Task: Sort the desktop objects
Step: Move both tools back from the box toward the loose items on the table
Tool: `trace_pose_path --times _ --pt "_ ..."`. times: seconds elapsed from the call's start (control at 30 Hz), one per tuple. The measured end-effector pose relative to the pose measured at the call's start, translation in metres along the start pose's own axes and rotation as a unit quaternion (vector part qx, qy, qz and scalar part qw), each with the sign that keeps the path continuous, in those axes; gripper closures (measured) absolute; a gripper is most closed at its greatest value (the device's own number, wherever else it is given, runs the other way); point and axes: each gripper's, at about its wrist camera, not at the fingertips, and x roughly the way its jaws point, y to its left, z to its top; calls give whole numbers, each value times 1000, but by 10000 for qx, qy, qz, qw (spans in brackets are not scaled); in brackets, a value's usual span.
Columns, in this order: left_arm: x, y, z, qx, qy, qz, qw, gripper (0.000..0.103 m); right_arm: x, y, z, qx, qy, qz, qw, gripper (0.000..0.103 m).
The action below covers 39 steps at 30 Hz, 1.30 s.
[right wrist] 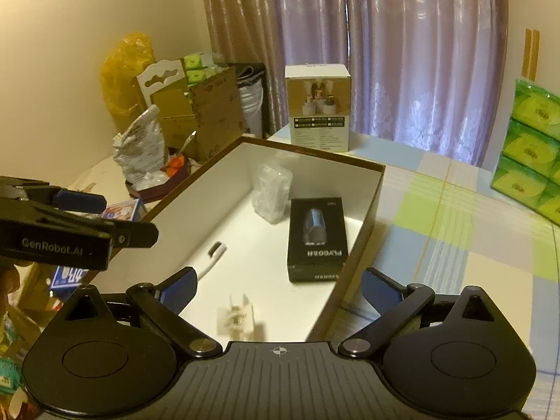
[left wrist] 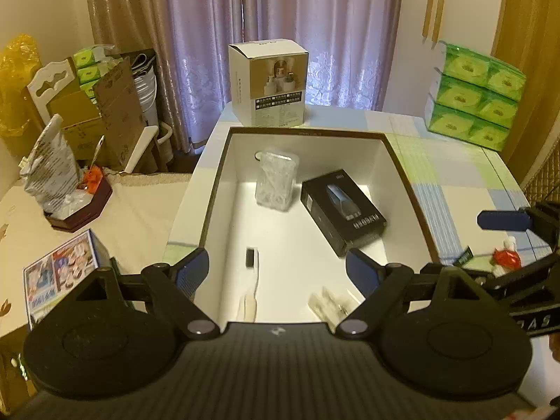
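Both tongs, left (left wrist: 278, 267) and right (right wrist: 278, 288), are held spread and empty above the brown-rimmed white cardboard box (left wrist: 402, 164), black carton (left wrist: 343, 211) inside.

Black tongs (left wrist: 278, 269) with blue finger pads (left wrist: 190, 273), round hubs, silver pivot screws (white "GenRobot.AI" lettering)

Dim warm light, backlit curtains (left wrist: 280, 35), fisheye-bent edges, soft blur.
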Motion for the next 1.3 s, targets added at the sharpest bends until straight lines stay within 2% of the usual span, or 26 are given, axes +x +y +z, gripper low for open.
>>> trace_pose_path --times 0.23,0.5,0.87,1.3 --pt "-38 -26 -29 10 -25 8 10000 20 -38 1 -20 -116 -39 79 9999 3" --pt "-59 -53 -56 -156 193 -81 9997 19 -73 -2 -45 -265 -31 129 9996 2" --pt "-66 -94 -88 -149 542 -104 9984 19 -103 -23 -83 -165 255 275 9992 2" --pt "-74 -131 -109 -217 719 -52 9972 19 -133 -51 -118 -18 560 414 9976 2"
